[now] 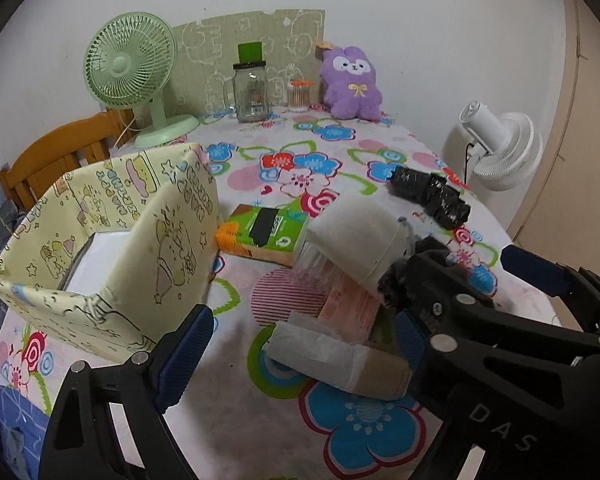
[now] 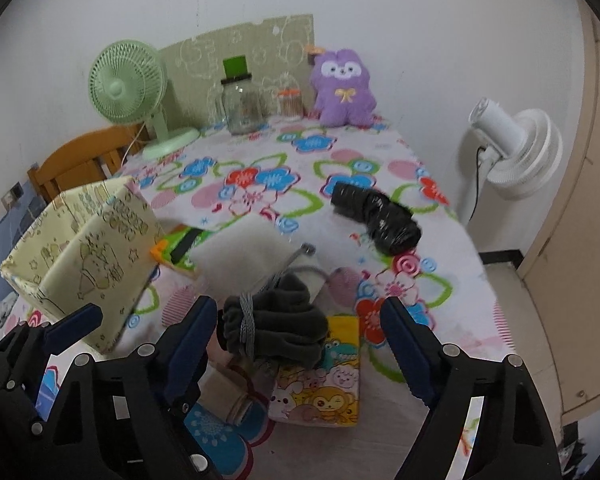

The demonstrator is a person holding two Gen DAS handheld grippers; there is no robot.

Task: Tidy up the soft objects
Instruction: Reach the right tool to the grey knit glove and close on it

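Between my right gripper (image 2: 300, 344) jaws, wide and touching nothing, sits the dark cloth bundle (image 2: 272, 328) on a cartoon pouch (image 2: 320, 392). My left gripper (image 1: 300, 344) also gapes, a wrapped roll (image 1: 340, 364) between its fingers. Yellow fabric box (image 1: 112, 240) at ten o'clock, black bundle (image 2: 376, 216) at one.

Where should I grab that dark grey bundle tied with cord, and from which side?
Grip the dark grey bundle across its soft body, right of the cord, coming down from above and the near side. It lies between the right gripper's open jaws, atop the cartoon pack.
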